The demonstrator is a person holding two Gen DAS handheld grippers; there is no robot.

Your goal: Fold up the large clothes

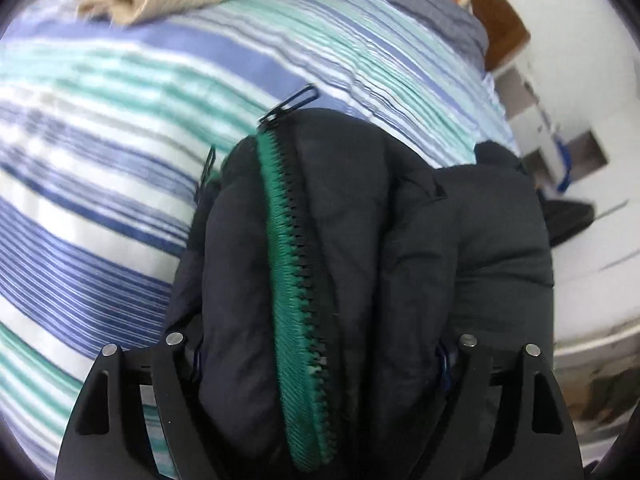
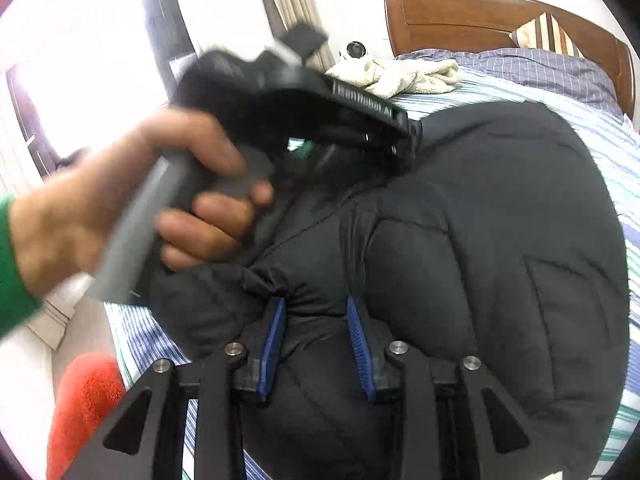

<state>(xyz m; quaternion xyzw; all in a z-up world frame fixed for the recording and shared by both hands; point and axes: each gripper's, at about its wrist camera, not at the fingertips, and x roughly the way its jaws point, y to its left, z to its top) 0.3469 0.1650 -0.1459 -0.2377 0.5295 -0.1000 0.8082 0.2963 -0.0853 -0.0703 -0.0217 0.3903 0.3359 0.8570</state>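
Left hand-held gripper (image 1: 320,360) — fingertips jacket-hidden (image 1: 400,240)

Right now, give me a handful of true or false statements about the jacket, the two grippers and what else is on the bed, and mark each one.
1. The dark jacket lies on a striped bedspread. True.
2. The jacket's zipper is red. False: it is green.
3. The right gripper pinches a bunch of jacket fabric between its blue pads. True.
4. The left gripper holds nothing near it. False: a thick fold of the jacket fills the space between its widely spread fingers.
5. A cream cloth lies crumpled farther up the bed. True.
6. The headboard is white metal. False: it is brown wood.
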